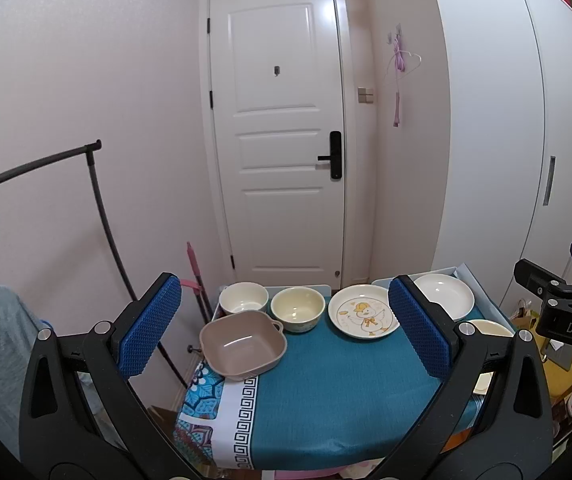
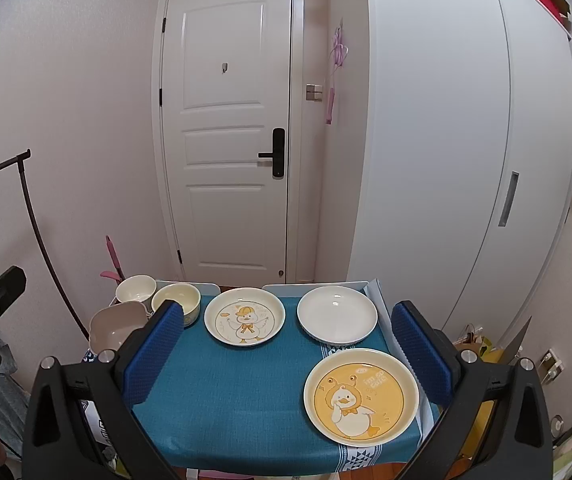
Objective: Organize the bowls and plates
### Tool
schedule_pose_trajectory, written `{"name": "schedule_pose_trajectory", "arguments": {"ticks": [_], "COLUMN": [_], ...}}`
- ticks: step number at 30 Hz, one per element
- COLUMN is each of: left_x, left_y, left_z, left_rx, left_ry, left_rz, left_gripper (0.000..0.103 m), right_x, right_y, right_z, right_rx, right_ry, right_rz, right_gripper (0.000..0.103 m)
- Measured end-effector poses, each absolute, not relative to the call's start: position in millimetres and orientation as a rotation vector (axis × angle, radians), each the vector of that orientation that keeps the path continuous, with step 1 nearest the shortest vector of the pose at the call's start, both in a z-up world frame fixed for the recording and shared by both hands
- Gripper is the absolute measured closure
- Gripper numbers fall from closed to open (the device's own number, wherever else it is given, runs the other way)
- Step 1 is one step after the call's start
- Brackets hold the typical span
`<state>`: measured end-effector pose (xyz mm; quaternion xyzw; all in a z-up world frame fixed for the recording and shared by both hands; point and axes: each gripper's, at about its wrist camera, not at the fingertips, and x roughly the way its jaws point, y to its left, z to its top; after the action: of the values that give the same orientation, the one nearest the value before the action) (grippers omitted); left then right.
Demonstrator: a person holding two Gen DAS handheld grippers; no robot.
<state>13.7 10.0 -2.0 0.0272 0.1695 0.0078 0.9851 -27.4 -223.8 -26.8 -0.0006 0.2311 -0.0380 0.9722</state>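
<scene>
Blue-padded fingers fill the bottom of both views, and both tools are spread wide with nothing between them. Left gripper (image 1: 284, 328) hangs above the near edge of the teal tablecloth (image 1: 326, 392), right gripper (image 2: 288, 354) likewise, neither touching any crockery.

Out from the left tool: at eleven o'clock sits the taupe square dish (image 1: 243, 346) with little side handles, right at the table's left edge. Just behind it, touching or nearly so, the white bowl (image 1: 243, 298) and, beside that, the cream bowl (image 1: 297, 308).

At one o'clock lies the duck plate (image 1: 362, 316), and further right the plain white plate (image 1: 444, 300), partly hidden by the finger.

Over to the right tool: at two o'clock, closest of all, the yellow duck plate (image 2: 361, 396), sitting near the table's right front corner. The plain white plate just beyond it, the two rims almost meeting.

My read on handling: all of this looks like glazed ceramic, so rigid, smooth, slippery and breakable, with some weight. The plates lie flat, so the raised rim is the only place to pinch. Bowls offer a rim wall to bite across; the taupe dish offers its handles. Stacking will want gentle, level set-downs.
</scene>
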Motion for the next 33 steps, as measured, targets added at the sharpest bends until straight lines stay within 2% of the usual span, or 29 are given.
{"name": "schedule_pose_trajectory", "arguments": {"ticks": [21,28,33], "left_x": [24.0,66.6,111.0], "left_y": [2.2,-19.3,-43.6], "left_z": [-6.7,-10.1,-38.6], "left_rx": [0.063,0.123,0.189], "left_ry": [0.367,0.44,0.547], "left_rz": [-0.042,-0.125,-0.234], "left_gripper": [0.0,0.0,0.0], "right_x": [-25.7,-13.2,-1.6], "right_y": [-228.1,-251.8,-285.1], "right_z": [-31.9,-41.2,-63.3], "right_rx": [0.003,0.039,0.067], "right_ry": [0.466,0.505,0.582], "right_rz": [-0.078,-0.08,-0.178], "right_gripper": [0.0,0.0,0.0]}}
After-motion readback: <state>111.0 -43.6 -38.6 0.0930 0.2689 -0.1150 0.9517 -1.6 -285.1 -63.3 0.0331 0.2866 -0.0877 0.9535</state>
